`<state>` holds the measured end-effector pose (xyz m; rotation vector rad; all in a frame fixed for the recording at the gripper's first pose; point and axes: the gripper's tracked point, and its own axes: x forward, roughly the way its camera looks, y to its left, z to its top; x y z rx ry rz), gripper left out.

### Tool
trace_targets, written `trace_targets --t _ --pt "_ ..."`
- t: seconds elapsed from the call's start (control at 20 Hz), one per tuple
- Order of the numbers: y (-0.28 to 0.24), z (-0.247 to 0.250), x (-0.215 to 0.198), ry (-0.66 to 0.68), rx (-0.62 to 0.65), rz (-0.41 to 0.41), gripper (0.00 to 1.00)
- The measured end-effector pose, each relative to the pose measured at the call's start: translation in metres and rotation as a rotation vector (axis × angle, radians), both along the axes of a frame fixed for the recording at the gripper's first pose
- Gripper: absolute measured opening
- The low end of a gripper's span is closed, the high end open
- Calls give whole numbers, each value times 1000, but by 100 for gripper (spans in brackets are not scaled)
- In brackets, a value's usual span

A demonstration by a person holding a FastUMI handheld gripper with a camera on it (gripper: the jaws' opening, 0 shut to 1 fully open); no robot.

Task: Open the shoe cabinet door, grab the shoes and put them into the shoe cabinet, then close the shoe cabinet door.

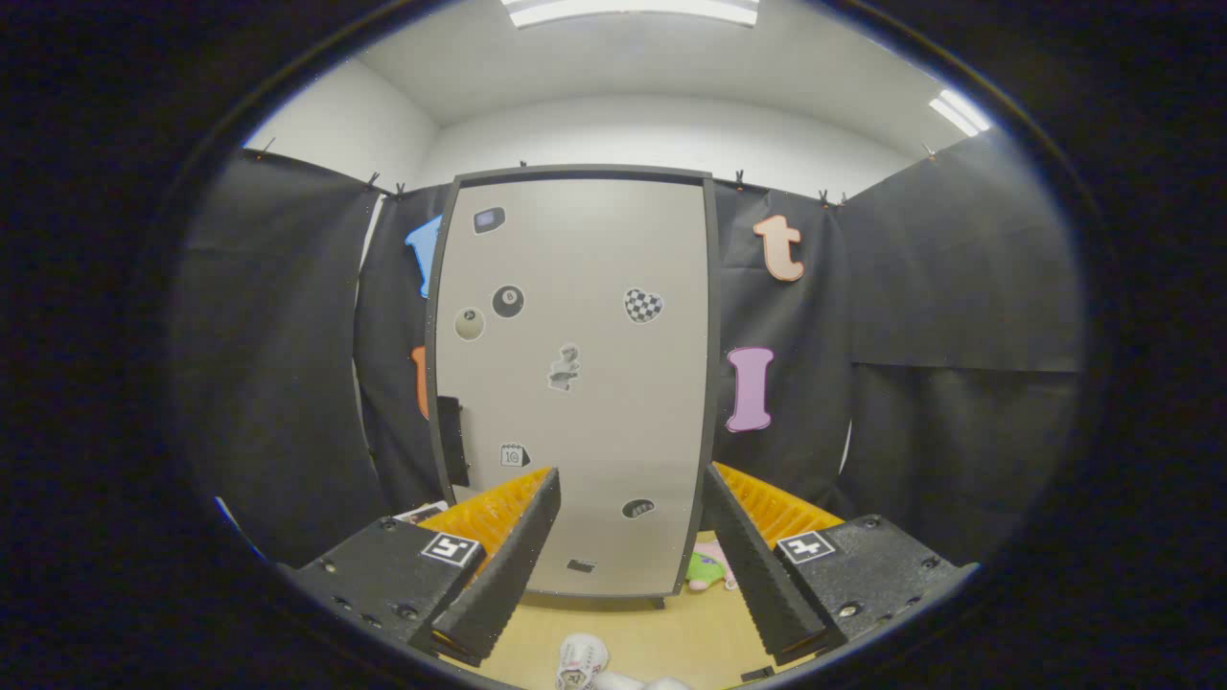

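Observation:
A tall shoe cabinet [585,316] stands straight ahead, beyond my fingers, its pale door shut inside a dark frame and dotted with several stickers. A dark handle [452,441] sits on the door's left edge, low down. My gripper [633,513] is open, with nothing between its fingers, and is held well short of the door. White shoes [585,663] lie on the wooden floor below and between the fingers, only partly in sight.
Black cloth walls close in on both sides of the cabinet. A small pink and green soft toy [707,567] lies on the floor by the cabinet's lower right corner, close to my right finger [757,565].

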<state>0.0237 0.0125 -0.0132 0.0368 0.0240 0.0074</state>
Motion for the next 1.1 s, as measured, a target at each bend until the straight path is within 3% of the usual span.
trace_targets --t 0.45,1.1 --pt "26 -5 22 35 9 -26 98" --pt "182 -34 126 58 38 67 98"
